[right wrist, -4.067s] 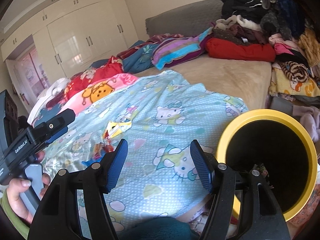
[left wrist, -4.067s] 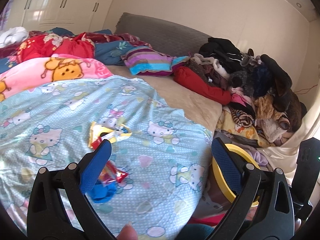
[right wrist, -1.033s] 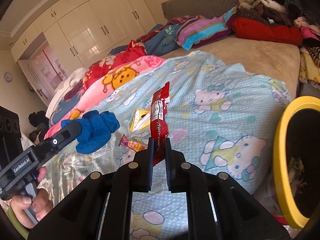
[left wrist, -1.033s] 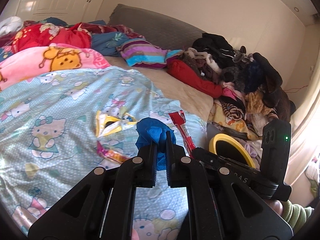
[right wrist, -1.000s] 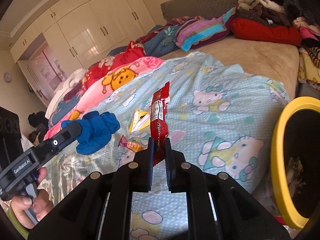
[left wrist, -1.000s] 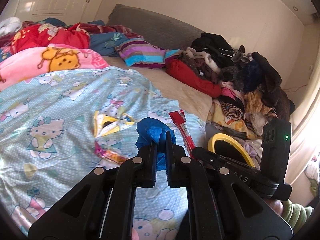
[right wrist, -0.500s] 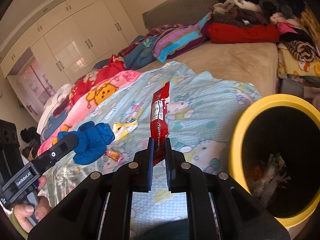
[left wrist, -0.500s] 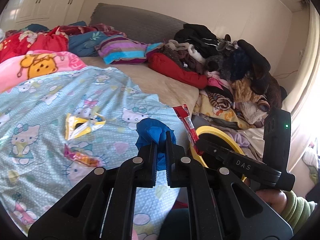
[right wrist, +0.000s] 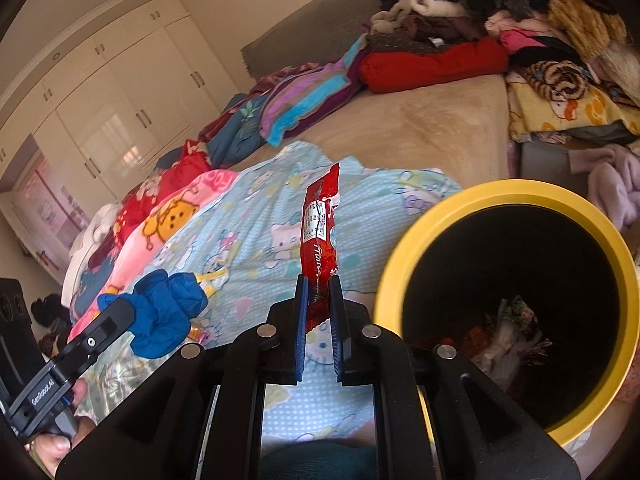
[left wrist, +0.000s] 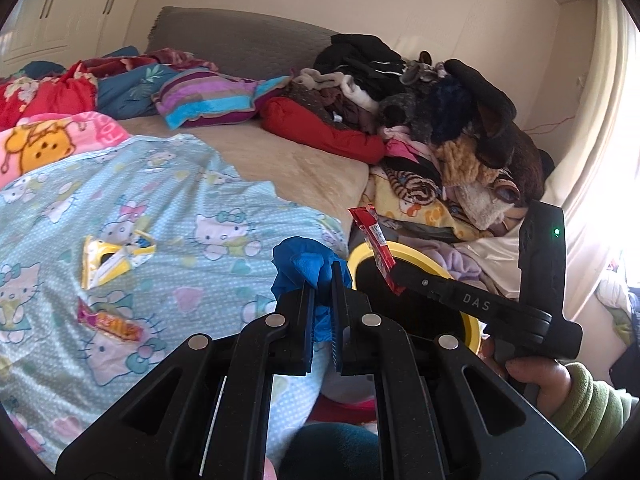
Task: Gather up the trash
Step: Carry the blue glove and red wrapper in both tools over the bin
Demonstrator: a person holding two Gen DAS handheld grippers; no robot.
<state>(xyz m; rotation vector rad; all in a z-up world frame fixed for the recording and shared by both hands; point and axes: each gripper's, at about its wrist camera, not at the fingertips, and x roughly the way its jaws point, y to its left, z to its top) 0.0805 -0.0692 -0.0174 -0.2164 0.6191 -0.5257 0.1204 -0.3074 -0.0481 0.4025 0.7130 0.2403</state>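
My left gripper (left wrist: 323,276) is shut on a crumpled blue glove (left wrist: 298,268), held above the bed's front edge; it also shows in the right wrist view (right wrist: 164,312). My right gripper (right wrist: 318,284) is shut on a long red snack wrapper (right wrist: 320,236) that stands upright, just left of the yellow-rimmed black bin (right wrist: 400,264). In the left wrist view the red wrapper (left wrist: 374,244) hangs over the bin's rim (left wrist: 472,326). The bin holds several pieces of trash (right wrist: 508,332). A yellow wrapper (left wrist: 108,256) and a pink-orange wrapper (left wrist: 114,326) lie on the Hello Kitty sheet (left wrist: 180,208).
A pile of clothes (left wrist: 440,120) rises at the bed's far right. Blankets and a striped pillow (left wrist: 208,100) lie at the head. White wardrobes (right wrist: 132,92) stand beyond the bed. The bin stands on the floor beside the bed's corner.
Both grippers closed on their items since four seconds ago and have moved right toward the bin. The bin's opening now fills more of the right wrist view.
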